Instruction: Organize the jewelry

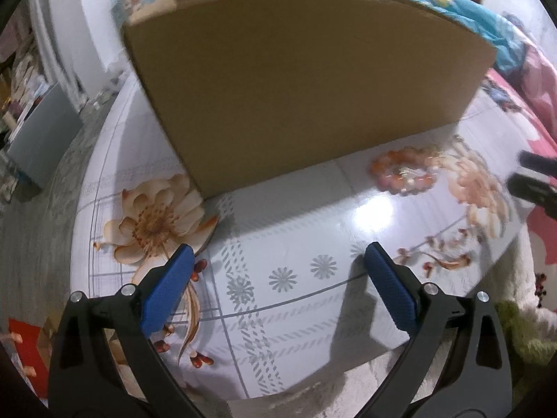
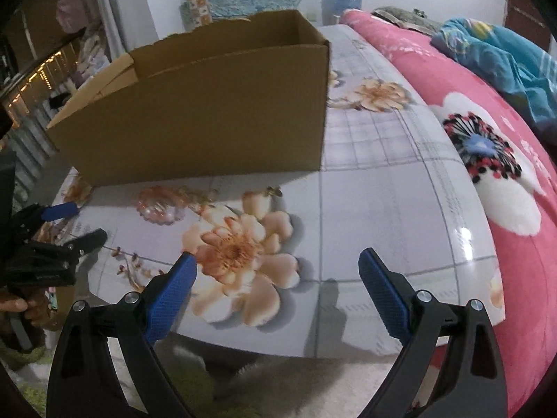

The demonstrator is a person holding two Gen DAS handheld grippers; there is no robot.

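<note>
An orange and pink bead bracelet (image 1: 403, 170) lies on the flowered table (image 1: 296, 216), close to the front wall of an open cardboard box (image 1: 299, 80). It also shows in the right wrist view (image 2: 160, 205), in front of the box (image 2: 209, 111). A thin gold chain (image 2: 271, 191) seems to lie to its right. My left gripper (image 1: 278, 257) is open and empty, low over the table's near edge. My right gripper (image 2: 276, 261) is open and empty over the printed flower. The left gripper shows at the left edge of the right wrist view (image 2: 80, 223).
A pink flowered blanket (image 2: 494, 160) and a blue cloth (image 2: 501, 55) lie on the bed right of the table. A green shaggy rug (image 2: 195, 383) lies below the table's front edge. Shelves (image 2: 45, 69) stand at the far left.
</note>
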